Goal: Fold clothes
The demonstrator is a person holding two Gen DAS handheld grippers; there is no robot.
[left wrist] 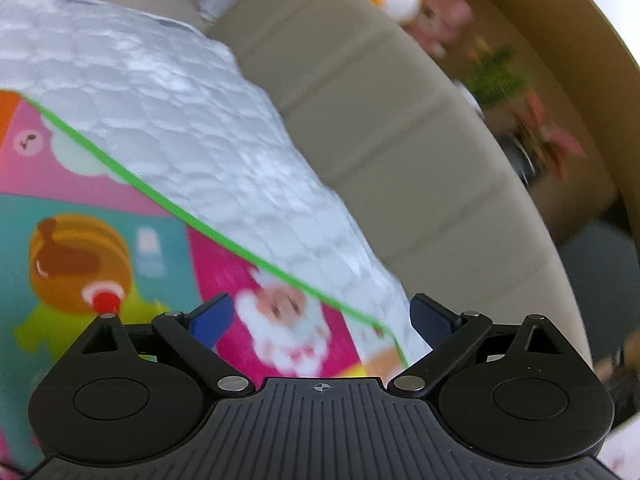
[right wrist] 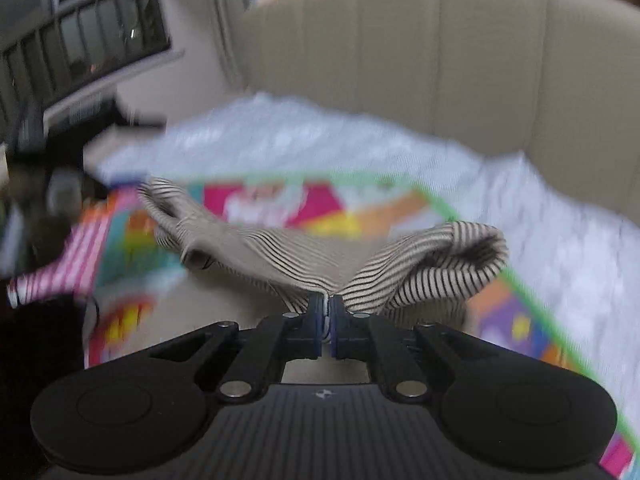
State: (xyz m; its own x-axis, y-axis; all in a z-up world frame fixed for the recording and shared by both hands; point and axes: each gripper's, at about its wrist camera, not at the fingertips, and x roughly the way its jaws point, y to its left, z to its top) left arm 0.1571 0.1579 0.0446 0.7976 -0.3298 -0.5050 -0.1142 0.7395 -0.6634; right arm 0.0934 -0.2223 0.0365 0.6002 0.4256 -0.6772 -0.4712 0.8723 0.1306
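— Starting at the left: how is the left gripper [left wrist: 320, 316] seen?
— Its jaws are spread wide with nothing between them, above the colourful mat [left wrist: 120, 240], beside the white quilted cover [left wrist: 180, 100].
— And further right?
— The right gripper [right wrist: 326, 320] is clenched on the striped garment [right wrist: 420, 264], which is lifted and draped over the mat [right wrist: 360, 216]. A beige padded wall [right wrist: 440, 60] is seen behind.

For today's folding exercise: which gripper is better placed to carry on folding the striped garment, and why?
Right. The right gripper is already shut on the striped garment, which hangs from it over the colourful mat. The left gripper is open with nothing between its fingers.
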